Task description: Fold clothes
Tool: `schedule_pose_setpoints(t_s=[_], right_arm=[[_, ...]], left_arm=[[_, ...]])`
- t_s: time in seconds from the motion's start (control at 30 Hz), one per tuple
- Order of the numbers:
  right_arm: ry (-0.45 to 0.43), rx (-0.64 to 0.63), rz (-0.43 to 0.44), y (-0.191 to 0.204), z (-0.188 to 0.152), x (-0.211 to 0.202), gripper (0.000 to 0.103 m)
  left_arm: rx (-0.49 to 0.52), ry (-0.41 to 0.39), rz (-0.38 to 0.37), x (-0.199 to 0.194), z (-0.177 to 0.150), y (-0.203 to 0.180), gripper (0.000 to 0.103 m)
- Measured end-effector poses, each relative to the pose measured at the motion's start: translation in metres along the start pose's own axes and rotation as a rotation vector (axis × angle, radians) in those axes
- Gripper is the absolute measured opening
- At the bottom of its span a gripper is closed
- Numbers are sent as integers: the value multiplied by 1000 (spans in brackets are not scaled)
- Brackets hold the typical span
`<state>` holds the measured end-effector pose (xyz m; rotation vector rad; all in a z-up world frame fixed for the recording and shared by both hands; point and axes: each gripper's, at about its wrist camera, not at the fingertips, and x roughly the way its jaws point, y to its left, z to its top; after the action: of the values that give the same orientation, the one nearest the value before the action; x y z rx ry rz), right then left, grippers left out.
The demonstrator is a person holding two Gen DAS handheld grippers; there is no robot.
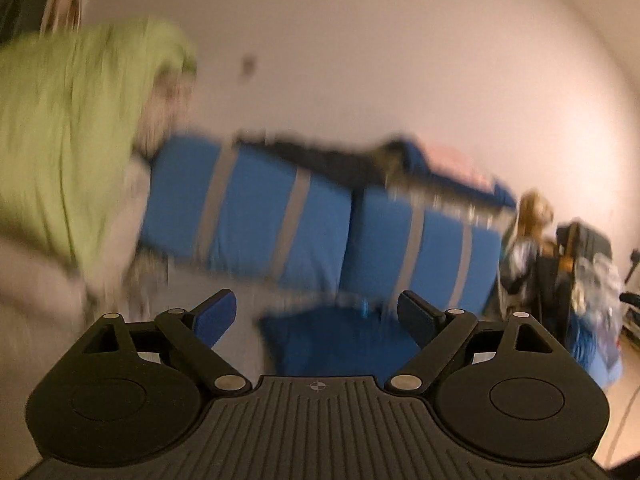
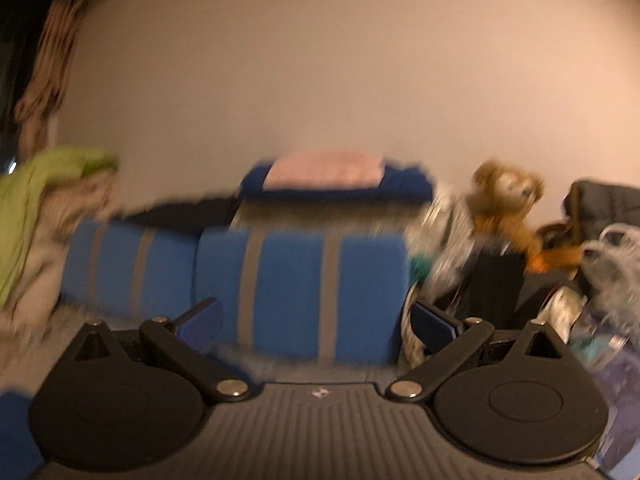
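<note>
Both views are blurred by motion. A light green garment (image 1: 60, 136) hangs over pale cloth at the left of a blue sofa; it also shows as the green garment (image 2: 36, 196) in the right wrist view. My left gripper (image 1: 320, 316) is open with nothing between its fingers, pointing at the sofa's blue cushions (image 1: 280, 216). My right gripper (image 2: 320, 320) is open and holds nothing, facing the blue cushions (image 2: 288, 280). A dark garment (image 1: 328, 160) lies along the sofa top. A folded pink cloth (image 2: 324, 170) rests on a folded blue stack (image 2: 404, 188).
A brown teddy bear (image 2: 508, 200) sits right of the sofa among bags (image 2: 616, 264) and dark clutter (image 1: 580, 264). A plain wall (image 1: 400, 60) rises behind. A curtain (image 2: 48, 64) hangs at the far left. A blue cloth (image 1: 328, 340) lies just beyond my left fingers.
</note>
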<state>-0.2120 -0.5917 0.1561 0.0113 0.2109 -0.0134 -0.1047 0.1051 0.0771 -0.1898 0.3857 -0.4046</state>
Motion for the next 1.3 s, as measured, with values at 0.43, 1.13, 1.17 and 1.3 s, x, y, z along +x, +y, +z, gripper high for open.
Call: schedule_pose_setpoints(t_s=[0.43,1.13,1.17,1.3], right_arm=[[216,62,128,24,-100,31,103],[380,245,225,25,-168,45,103],[392,254,234,24,-171,46,103],[461,317,300,23,-191,53,101]], left_arm=[[-348,305,-196,65,-129,56,88],[-559,427,-433,79,-178,70,12],[-550,425,-429,78,-176,67,11],[-526,422,-413,78,-173,61,11]])
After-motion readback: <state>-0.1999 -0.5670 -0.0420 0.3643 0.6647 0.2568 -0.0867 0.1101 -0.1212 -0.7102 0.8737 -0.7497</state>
